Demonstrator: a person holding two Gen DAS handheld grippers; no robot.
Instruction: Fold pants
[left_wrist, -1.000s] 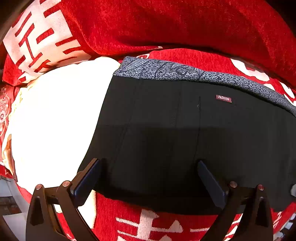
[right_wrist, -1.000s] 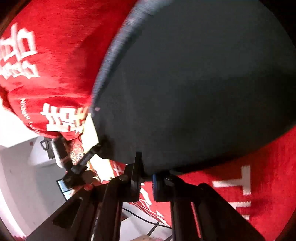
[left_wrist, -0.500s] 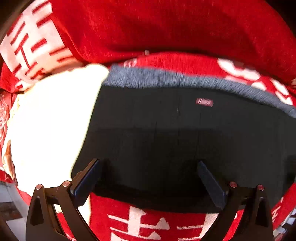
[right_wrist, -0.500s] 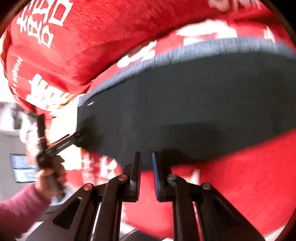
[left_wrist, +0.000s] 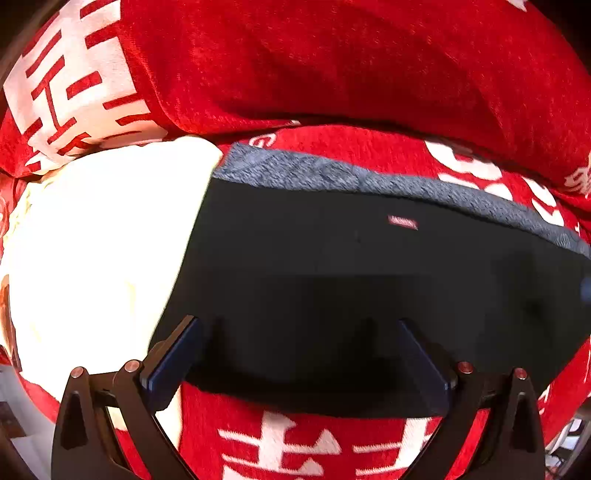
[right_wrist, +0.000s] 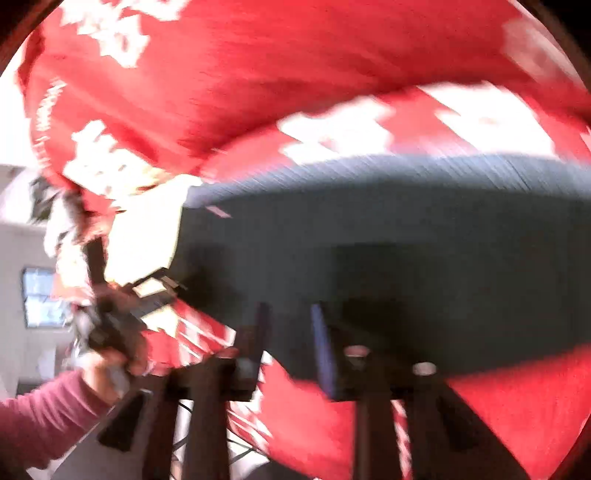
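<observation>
The black pants (left_wrist: 351, 280) lie folded flat on the red cover, with the grey waistband (left_wrist: 332, 173) along the far edge and a small red label (left_wrist: 402, 222) just below it. My left gripper (left_wrist: 299, 350) is open wide above the near edge of the pants and holds nothing. In the blurred right wrist view the pants (right_wrist: 406, 236) fill the middle. My right gripper (right_wrist: 290, 332) hovers at their near edge; its jaws are opening and no cloth is between them. The left gripper (right_wrist: 147, 291) shows there at the pants' left corner, held by a hand.
A red cover with white characters (left_wrist: 332, 74) lies under and behind the pants and bulges up at the back. A bright cream patch (left_wrist: 92, 258) lies left of the pants. A pink sleeve (right_wrist: 40, 417) enters at lower left. Pale floor and a cable show below.
My right gripper has let go of the pants' near edge, lifted, rolled level and started to part its jaws. The left gripper has stayed open in nearly the same spot.
</observation>
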